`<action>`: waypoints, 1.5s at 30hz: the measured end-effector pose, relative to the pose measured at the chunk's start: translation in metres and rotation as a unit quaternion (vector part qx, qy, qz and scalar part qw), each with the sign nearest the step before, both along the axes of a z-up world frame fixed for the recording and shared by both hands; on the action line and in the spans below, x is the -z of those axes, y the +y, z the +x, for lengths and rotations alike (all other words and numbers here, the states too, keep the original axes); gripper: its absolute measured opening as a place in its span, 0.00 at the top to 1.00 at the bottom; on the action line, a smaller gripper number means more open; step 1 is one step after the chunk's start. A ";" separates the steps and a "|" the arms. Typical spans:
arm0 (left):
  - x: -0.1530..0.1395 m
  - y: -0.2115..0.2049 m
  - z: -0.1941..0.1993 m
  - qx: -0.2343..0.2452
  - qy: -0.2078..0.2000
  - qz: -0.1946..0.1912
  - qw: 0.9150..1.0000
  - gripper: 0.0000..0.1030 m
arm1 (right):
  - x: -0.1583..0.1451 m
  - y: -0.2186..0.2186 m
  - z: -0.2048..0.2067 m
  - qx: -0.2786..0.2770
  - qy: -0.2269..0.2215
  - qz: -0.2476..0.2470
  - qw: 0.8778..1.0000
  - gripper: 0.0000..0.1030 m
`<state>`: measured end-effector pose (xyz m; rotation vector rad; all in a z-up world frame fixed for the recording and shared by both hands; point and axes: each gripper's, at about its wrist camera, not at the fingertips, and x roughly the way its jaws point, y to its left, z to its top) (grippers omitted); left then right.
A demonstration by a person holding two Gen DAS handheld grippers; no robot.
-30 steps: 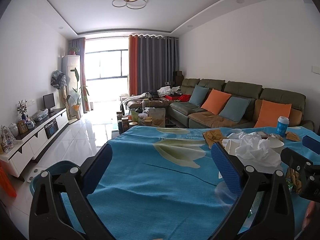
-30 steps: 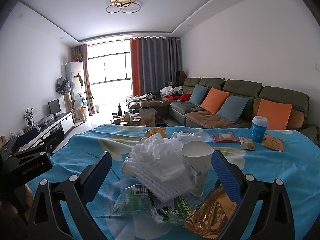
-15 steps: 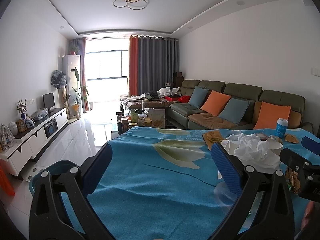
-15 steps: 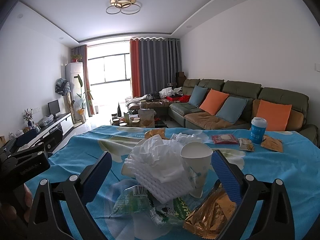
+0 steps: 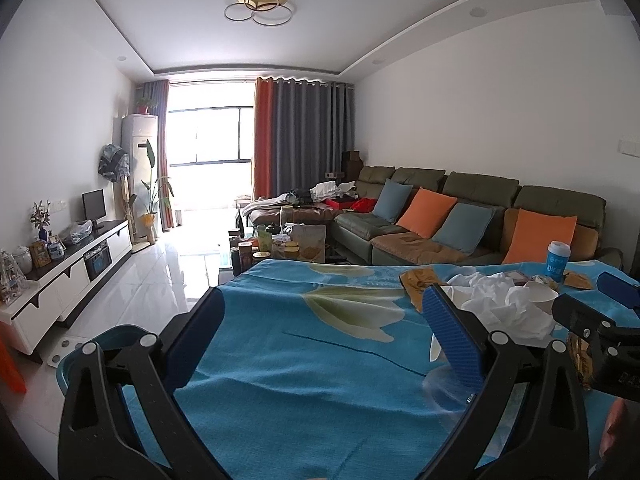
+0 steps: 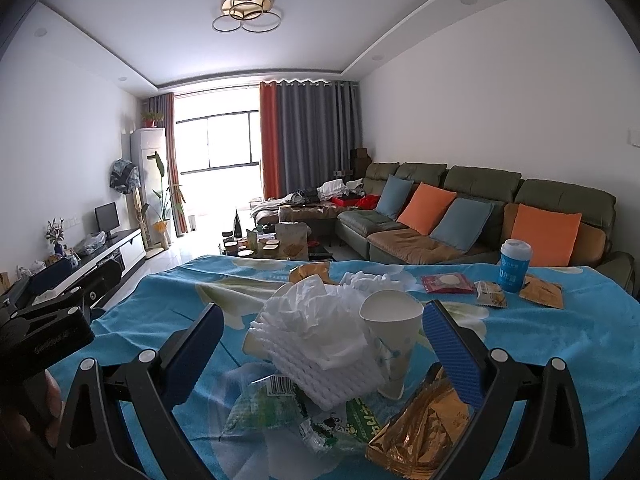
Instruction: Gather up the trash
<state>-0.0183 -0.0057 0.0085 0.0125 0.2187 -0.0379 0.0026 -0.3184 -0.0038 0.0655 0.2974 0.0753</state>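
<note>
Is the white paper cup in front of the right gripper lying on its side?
No, the white paper cup stands upright on the blue tablecloth, its open mouth facing up, beside the crumpled tissue.

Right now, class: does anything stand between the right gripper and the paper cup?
Nothing visible does. The right gripper is open, and the paper cup stands upright just ahead between its fingers, leaning against the white foam net and tissue on its left.

White tissue heap (image 6: 320, 320) (crumpled) beside upright paper cup (image 6: 394, 330).
</note>
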 end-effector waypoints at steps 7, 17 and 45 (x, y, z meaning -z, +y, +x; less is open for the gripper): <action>0.002 0.001 -0.004 0.012 -0.003 -0.004 1.000 0.05 | 0.001 0.004 -0.004 0.002 -0.003 -0.003 1.000 0.07; 0.006 -0.007 0.000 0.057 0.013 -0.006 0.998 0.05 | 0.000 -0.003 -0.002 0.005 -0.001 -0.003 1.000 0.07; 0.095 -0.079 0.048 0.305 0.234 0.009 0.923 0.83 | 0.030 -0.014 0.041 -0.068 0.136 0.026 0.988 0.92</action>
